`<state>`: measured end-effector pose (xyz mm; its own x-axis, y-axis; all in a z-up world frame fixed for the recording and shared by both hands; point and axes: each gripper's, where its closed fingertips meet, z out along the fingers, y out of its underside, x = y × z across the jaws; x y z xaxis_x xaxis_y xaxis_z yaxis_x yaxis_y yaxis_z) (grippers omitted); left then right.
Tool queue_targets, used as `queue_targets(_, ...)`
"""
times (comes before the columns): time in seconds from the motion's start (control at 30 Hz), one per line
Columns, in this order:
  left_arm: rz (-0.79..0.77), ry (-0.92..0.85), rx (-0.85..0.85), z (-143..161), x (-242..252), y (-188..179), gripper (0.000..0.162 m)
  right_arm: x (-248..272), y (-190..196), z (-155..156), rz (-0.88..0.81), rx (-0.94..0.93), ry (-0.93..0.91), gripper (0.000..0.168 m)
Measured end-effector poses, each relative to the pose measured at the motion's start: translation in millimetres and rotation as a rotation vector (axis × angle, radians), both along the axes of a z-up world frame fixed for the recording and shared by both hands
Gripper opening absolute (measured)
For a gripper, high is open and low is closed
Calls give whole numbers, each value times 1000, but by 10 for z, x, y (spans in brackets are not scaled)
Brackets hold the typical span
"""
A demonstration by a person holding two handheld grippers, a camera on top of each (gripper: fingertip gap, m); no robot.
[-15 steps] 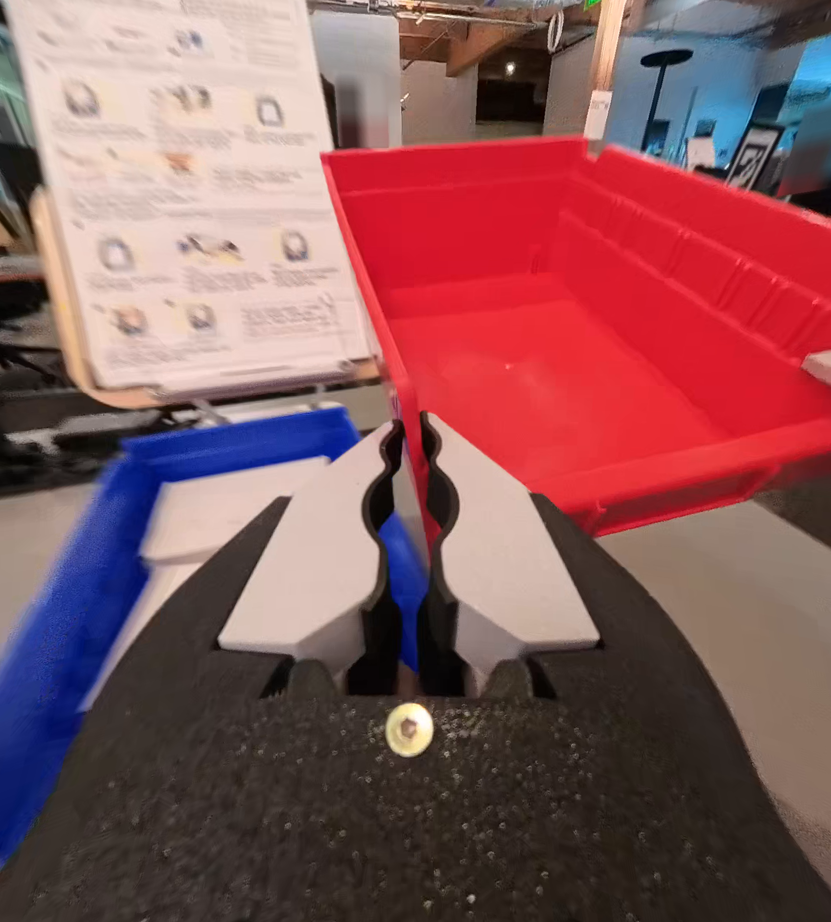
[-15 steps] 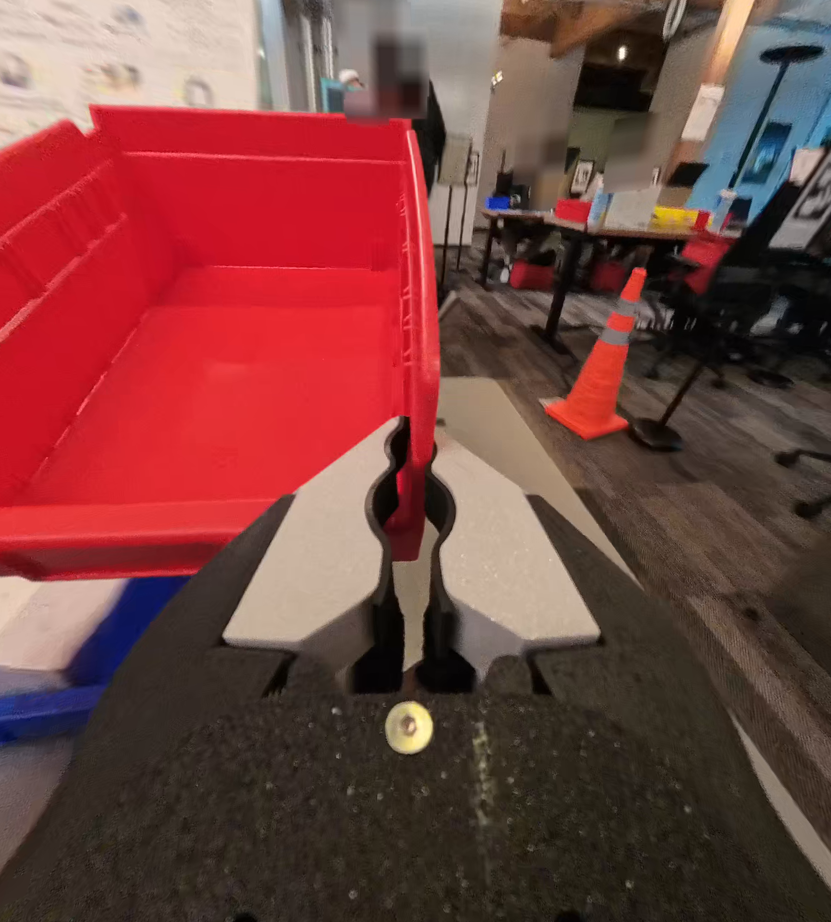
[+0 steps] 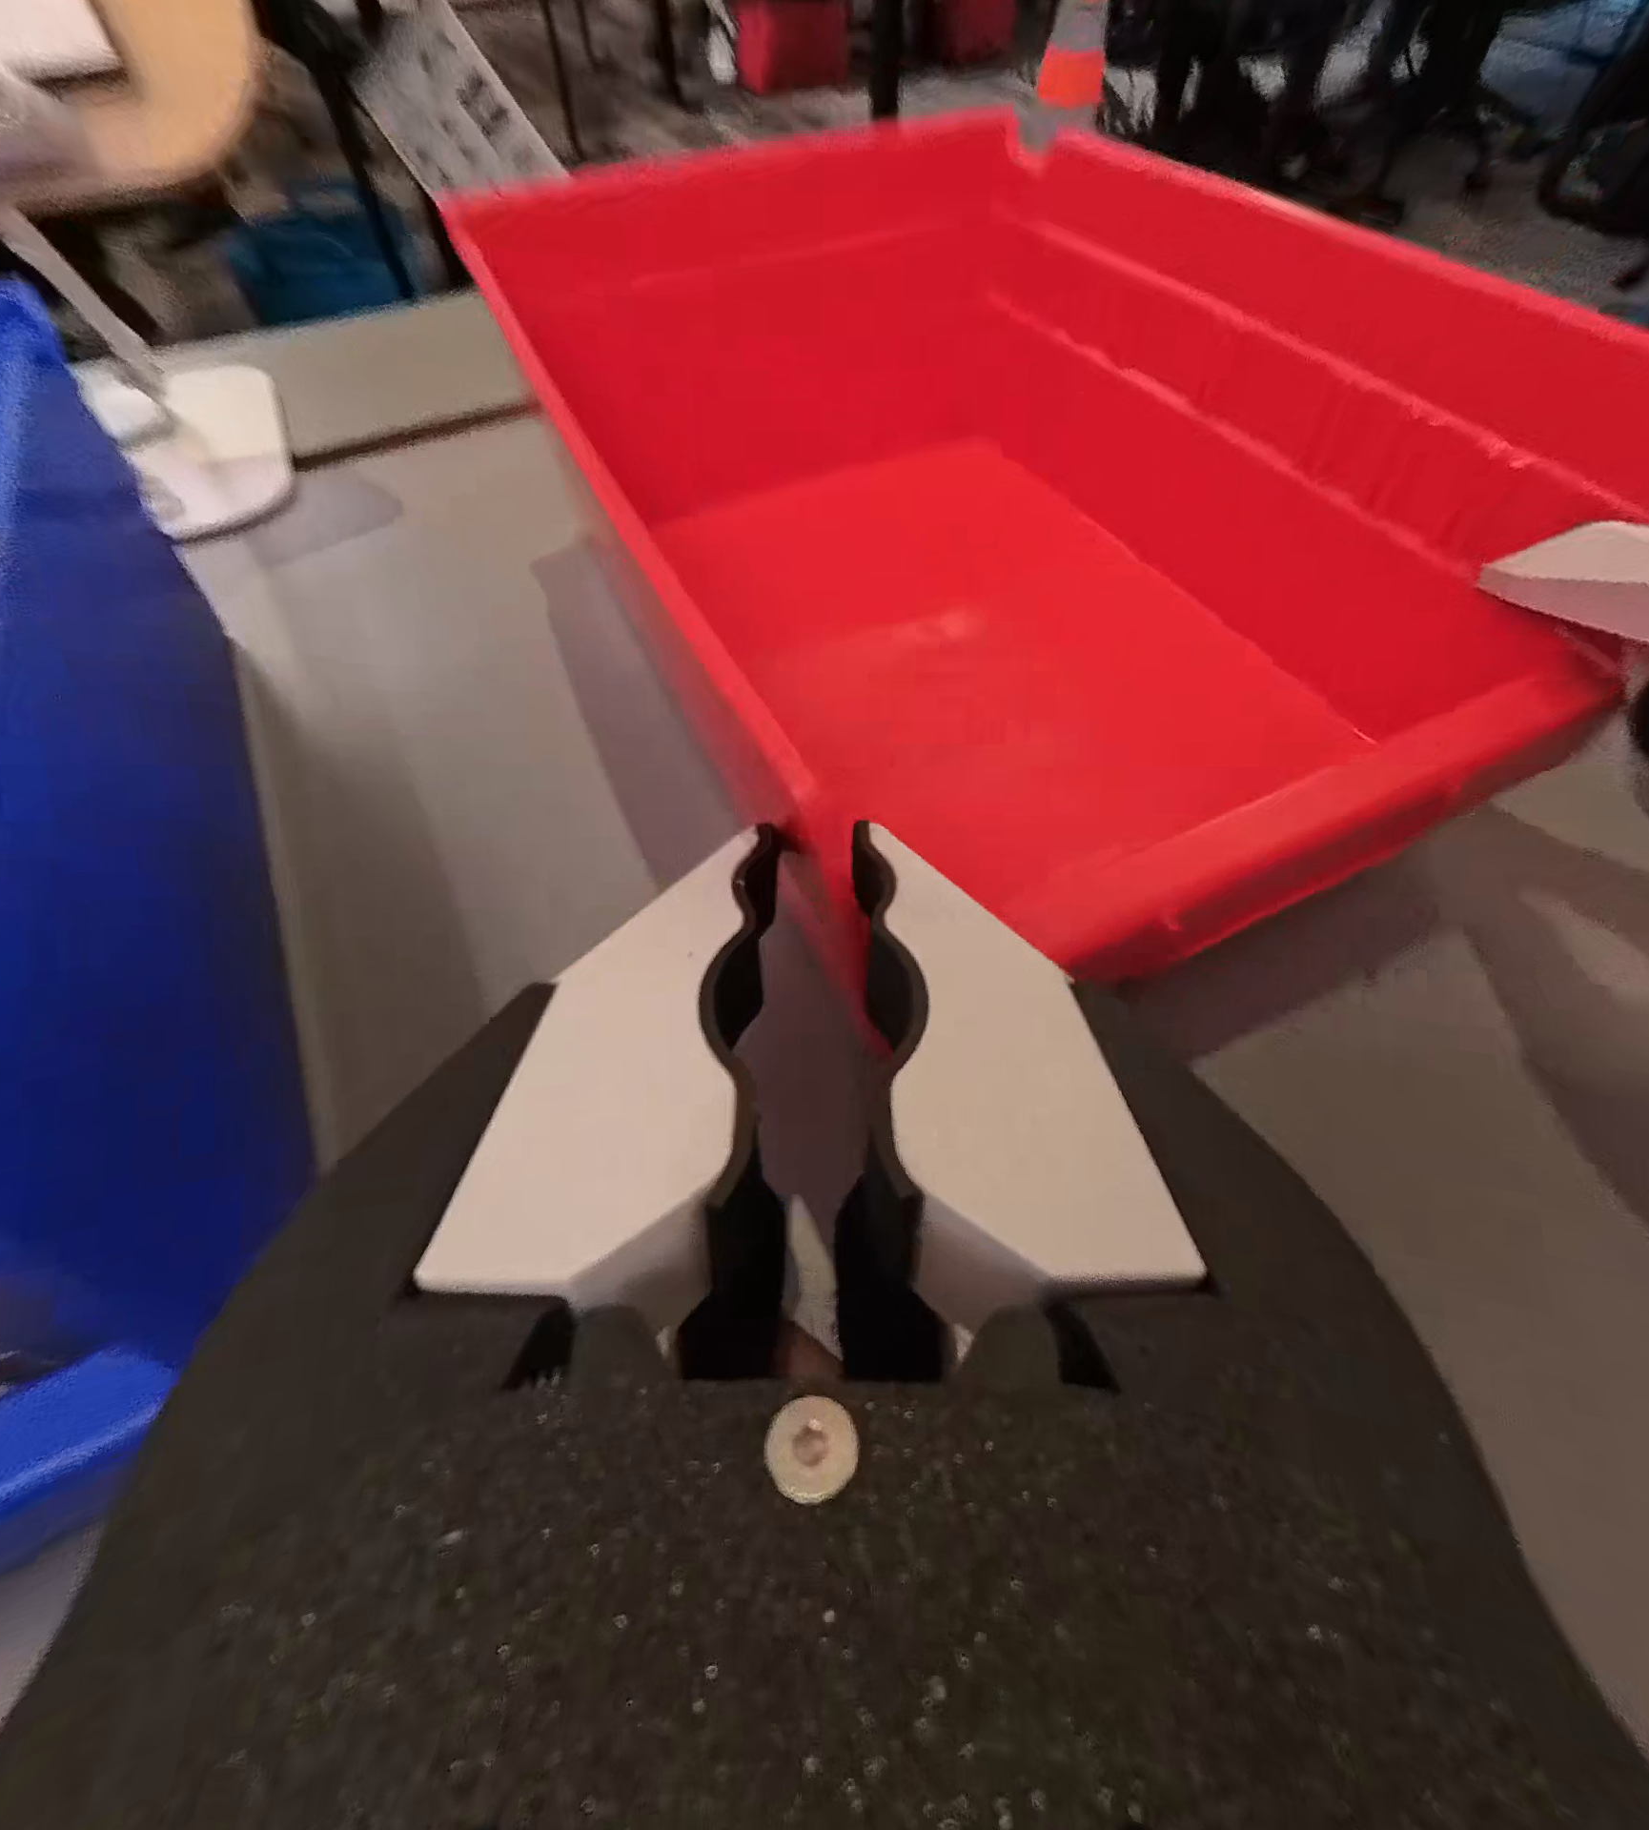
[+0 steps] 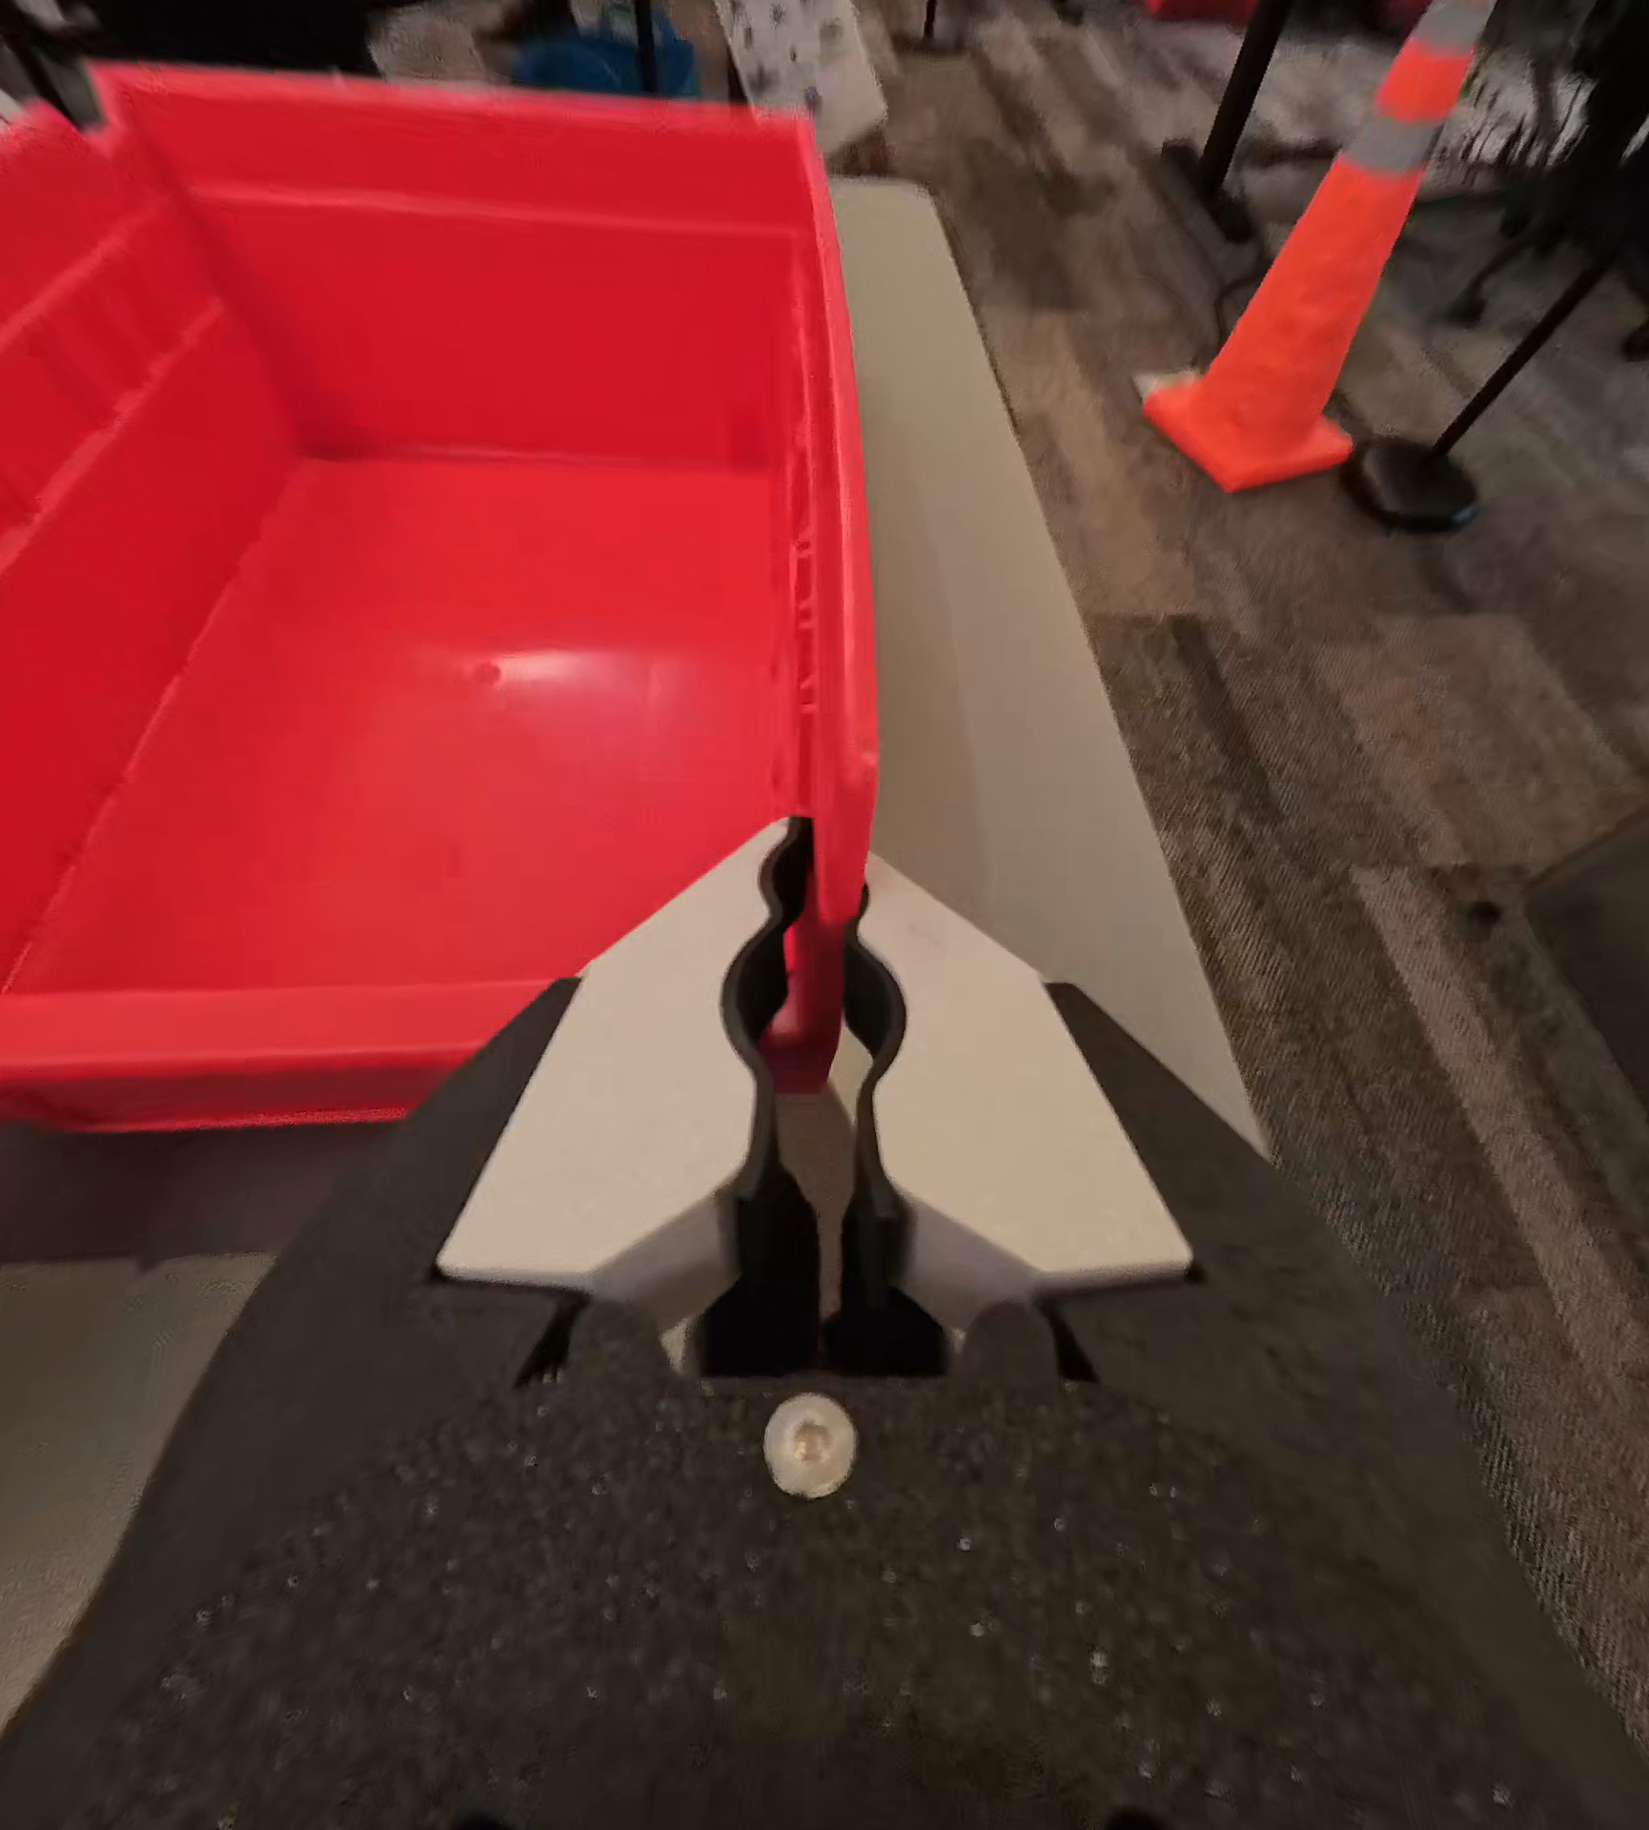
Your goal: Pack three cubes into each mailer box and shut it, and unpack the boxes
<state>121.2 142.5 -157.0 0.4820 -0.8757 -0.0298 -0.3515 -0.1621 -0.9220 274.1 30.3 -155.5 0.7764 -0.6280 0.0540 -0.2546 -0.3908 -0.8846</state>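
An empty red bin (image 3: 999, 634) is held by both grippers above the grey table (image 3: 464, 753). My left gripper (image 3: 811, 852) is shut on the bin's near left corner wall. My right gripper (image 4: 825, 862) is shut on the bin's near right corner wall (image 4: 830, 693). The red bin (image 4: 405, 644) fills the left of the right wrist view and is empty inside. The right gripper's finger (image 3: 1593, 584) shows at the right edge of the left wrist view. No cubes or mailer boxes are clearly in view.
A blue bin (image 3: 88, 792) with pale contents sits at the left. A white stand base (image 3: 216, 456) stands on the table behind it. The table's right edge (image 4: 1048, 644) drops to carpet, where an orange cone (image 4: 1296, 297) and dark stand bases sit.
Both grippers have tipped downward with the red bin and shifted right; the instruction board has left the left view, and the blue bin now lies farther left.
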Motion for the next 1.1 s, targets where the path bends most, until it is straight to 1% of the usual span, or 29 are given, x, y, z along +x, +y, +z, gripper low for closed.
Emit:
queue_targets(0.03, -21, -8, -22, -25, 29, -25, 15, 49, 5, -86, -10, -9, 19, 4)
queue_targets(0.1, -63, 5, -18, -25, 47, -83, 18, 140, 30, -91, -48, 21, -2, 8)
queue_targets(0.17, -114, 29, -12, 8, 13, -171, 22, 197, 33, -93, -82, 7, -9, 13)
queue_targets(0.2, -130, 20, -6, 76, -50, -195, 26, 210, 36, -85, -97, 8, -11, 14)
queue_targets(0.27, -172, -73, 2, 365, -263, -230, 26, 198, 38, -70, -115, 12, -5, 15)
queue_targets(0.33, -218, -140, -8, 638, -584, -214, 26, 133, 37, -81, -95, -5, 20, 13)
queue_targets(0.37, -211, -153, -9, 726, -776, -128, 26, 100, 34, -84, -77, -19, 20, 11)
queue_targets(0.43, -155, -172, -9, 843, -1191, 161, 27, 98, 29, -89, -70, -37, -7, 12)
queue_targets(0.53, 1, -148, 56, 898, -1854, 806, 29, 125, 37, -85, -82, -24, 7, 12)
queue_targets(0.63, 184, -124, 82, 805, -2475, 1457, 33, 66, 31, -83, -80, -27, 11, 11)
queue_targets(0.67, 213, -94, 62, 690, -2596, 1600, 40, 52, 21, -78, -80, -46, -13, 12)
queue_targets(0.7, 225, -52, 22, 539, -2670, 1700, 51, 55, -3, -60, -96, -68, -44, 18)
queue_targets(0.73, 218, -17, -25, 387, -2697, 1756, 59, 80, -48, -11, -133, -87, -82, 29)
queue_targets(0.8, 173, 38, -116, 136, -2662, 1764, 53, 91, -170, 216, -227, -118, -170, 43)
queue_targets(0.83, 145, 60, -153, 51, -2625, 1745, 50, 19, -191, 433, -259, -113, -231, 45)
queue_targets(0.87, 136, 74, -161, -2, -2602, 1753, 47, -140, -122, 703, -253, -69, -303, 45)
queue_targets(0.9, 137, 78, -145, -26, -2589, 1783, 40, -400, 53, 950, -193, -1, -352, 44)
queue_targets(0.93, 137, 82, -125, -39, -2577, 1812, 34, -757, 322, 1084, -75, 54, -348, 43)
queue_targets(0.97, 128, 86, -113, -48, -2555, 1826, 33, -1170, 624, 1087, 55, 94, -284, 42)
queue_targets(1.0, 125, 90, -109, -50, -2538, 1835, 31, -1627, 925, 977, 189, 128, -169, 44)
queue_targets(1.03, 127, 91, -110, -47, -2525, 1835, 25, -2055, 1181, 815, 302, 146, -60, 47)
queue_targets(1.07, 122, 92, -113, -45, -2508, 1817, 16, -2335, 1364, 650, 345, 149, -11, 47)
queue_targets(1.1, 124, 94, -110, -46, -2500, 1805, 13, -2507, 1508, 487, 355, 139, 4, 44)
